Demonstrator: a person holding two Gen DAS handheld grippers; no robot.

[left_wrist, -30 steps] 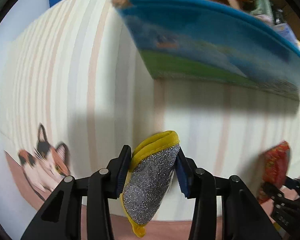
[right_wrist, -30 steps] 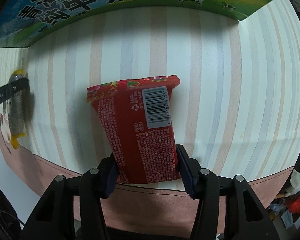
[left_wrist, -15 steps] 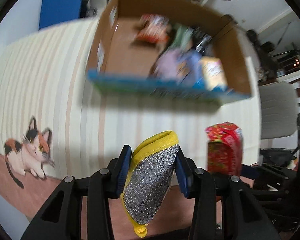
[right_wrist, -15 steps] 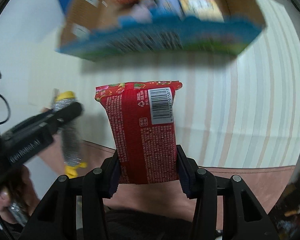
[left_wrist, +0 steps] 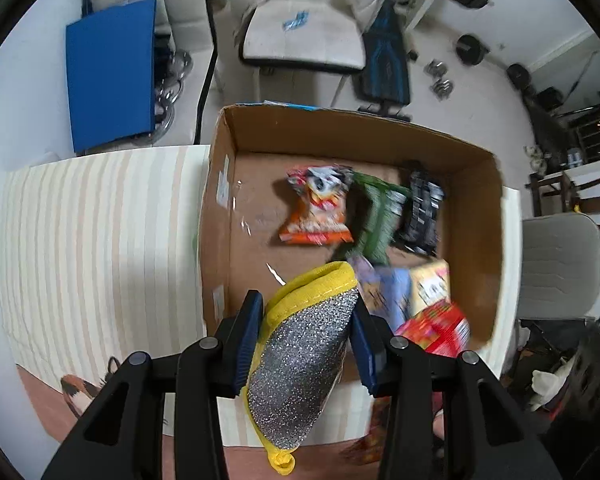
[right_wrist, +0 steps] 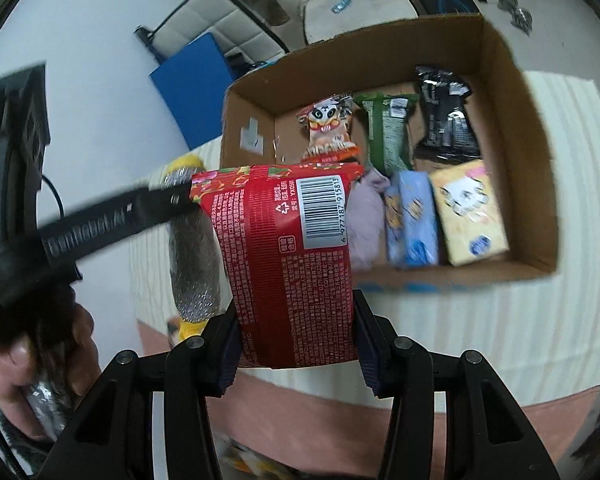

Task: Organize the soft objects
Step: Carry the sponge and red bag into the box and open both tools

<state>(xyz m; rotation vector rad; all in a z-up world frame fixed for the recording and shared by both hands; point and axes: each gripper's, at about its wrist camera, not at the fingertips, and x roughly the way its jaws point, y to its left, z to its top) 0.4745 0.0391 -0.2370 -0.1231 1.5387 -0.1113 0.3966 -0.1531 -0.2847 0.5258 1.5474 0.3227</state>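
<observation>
Box [right_wrist: 538, 184] sits on the striped cloth [left_wrist: 100, 240]; inside, roughly six packets [right_wrist: 470, 210] in two rows.

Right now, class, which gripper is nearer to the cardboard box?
Left. The left gripper, holding a sponge, hangs over the near edge of the cardboard box. The right gripper, holding a red packet, sits farther back.

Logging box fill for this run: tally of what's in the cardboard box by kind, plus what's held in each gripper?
Snack packets in the cardboard box: 3 (orange panda, green, black)
Tissue-style packs in box: 3 (lilac, blue, yellow)
Held: 2 (silver-yellow scrub pad in left gripper, red packet in right gripper)
Total: 8
</observation>
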